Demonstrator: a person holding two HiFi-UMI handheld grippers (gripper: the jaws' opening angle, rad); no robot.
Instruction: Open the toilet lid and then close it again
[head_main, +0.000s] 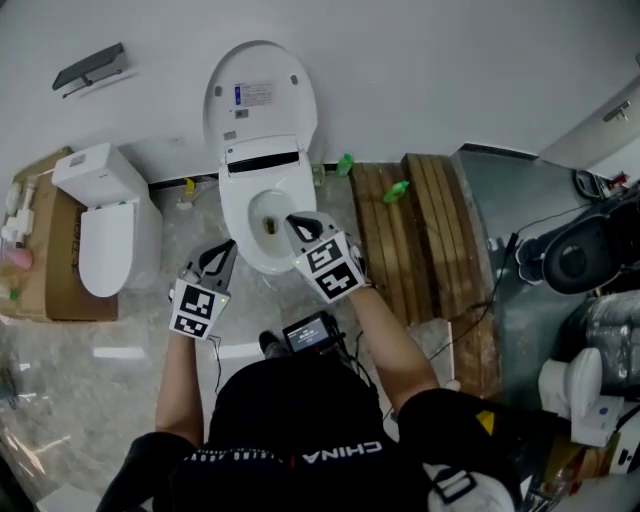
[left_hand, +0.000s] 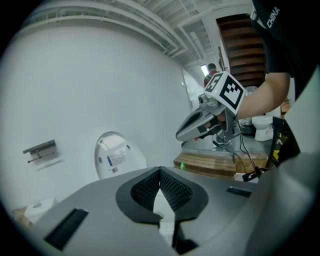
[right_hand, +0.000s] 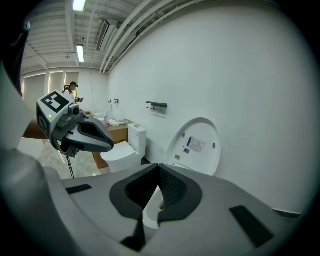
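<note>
Toilet lid (head_main: 260, 100) standing fully raised, leaning back against the white wall, its labelled underside facing the room. Bowl (head_main: 262, 215) below it lying open. Judging from that, the opening half looks done and the closing half is what remains: the lid has yet to be brought down over the bowl. Left tool (head_main: 228, 250) hovering just in front of the bowl's near-left edge, jaws pressed together with nothing between them. Right tool (head_main: 297, 222) hanging over the bowl's near-right rim, jaws likewise together and empty. Neither is touching the lid; both sit well short of it, pointing toward it at a downward slant. Person standing directly before the bowl. Further out: a second toilet (head_main: 105, 225) with its lid down to the left, beside a cardboard box (head_main: 55, 250); wooden planks (head_main: 420, 230) on the floor to the right; a small dark bracket (head_main: 90, 68) mounted on the wall.
</note>
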